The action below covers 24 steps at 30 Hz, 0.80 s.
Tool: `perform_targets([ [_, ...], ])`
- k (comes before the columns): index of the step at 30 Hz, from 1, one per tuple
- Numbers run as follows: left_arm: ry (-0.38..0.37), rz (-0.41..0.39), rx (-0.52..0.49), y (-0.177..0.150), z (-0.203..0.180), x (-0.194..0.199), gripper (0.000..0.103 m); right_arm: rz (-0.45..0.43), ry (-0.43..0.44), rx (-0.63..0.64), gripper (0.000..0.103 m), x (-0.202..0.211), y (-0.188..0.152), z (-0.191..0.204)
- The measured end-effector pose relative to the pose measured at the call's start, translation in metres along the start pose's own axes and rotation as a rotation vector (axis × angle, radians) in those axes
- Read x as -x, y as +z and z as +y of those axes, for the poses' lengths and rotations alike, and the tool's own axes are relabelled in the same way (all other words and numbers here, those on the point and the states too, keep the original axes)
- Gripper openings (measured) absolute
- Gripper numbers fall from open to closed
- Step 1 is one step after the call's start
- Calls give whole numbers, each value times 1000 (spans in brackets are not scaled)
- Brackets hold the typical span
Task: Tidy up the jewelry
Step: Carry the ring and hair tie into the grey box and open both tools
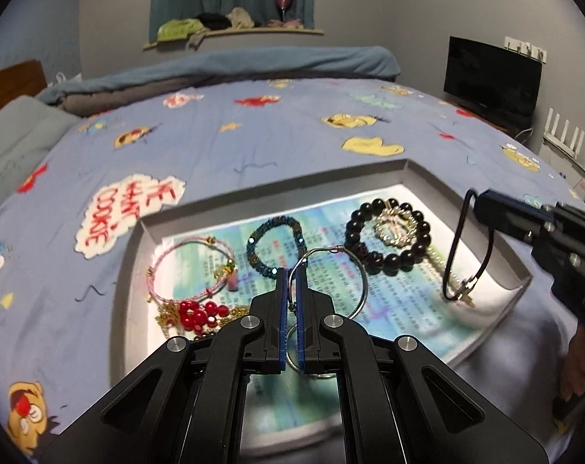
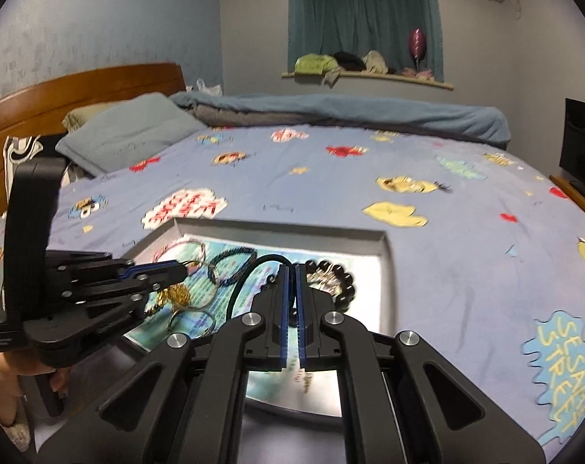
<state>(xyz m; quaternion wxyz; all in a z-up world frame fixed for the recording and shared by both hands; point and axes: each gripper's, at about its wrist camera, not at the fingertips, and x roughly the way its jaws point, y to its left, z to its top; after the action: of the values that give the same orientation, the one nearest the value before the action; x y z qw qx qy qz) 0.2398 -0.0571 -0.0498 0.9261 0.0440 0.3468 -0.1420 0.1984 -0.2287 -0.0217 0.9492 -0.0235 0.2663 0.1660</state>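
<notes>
Currently my left gripper (image 1: pixel 291 274) pinches the silver wire bangle (image 1: pixel 327 278) at frame centre, above the tray (image 1: pixel 427 172); my right gripper (image 1: pixel 476 203) clamps the black cord loop (image 1: pixel 453 255) at right. Either thin piece may slip and snag the beaded bracelets below, since each grip is narrow.

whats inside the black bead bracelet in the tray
A small silvery pearl-like bracelet lies inside the black bead bracelet, on the printed paper lining the grey tray. Whether anything lies beneath the small bracelet cannot be seen.
</notes>
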Motion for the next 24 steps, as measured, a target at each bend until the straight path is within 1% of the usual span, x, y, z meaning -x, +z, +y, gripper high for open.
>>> perform_targets([
  [4, 2, 36, 12, -4, 5, -12, 4, 78, 5, 4, 3, -22, -5, 5],
  [8, 2, 43, 14, -5, 7, -14, 5, 132, 10, 6, 3, -35, -10, 8],
  [24, 1, 80, 44, -9, 14, -25, 5, 213, 13, 25, 3, -49, -17, 12],
])
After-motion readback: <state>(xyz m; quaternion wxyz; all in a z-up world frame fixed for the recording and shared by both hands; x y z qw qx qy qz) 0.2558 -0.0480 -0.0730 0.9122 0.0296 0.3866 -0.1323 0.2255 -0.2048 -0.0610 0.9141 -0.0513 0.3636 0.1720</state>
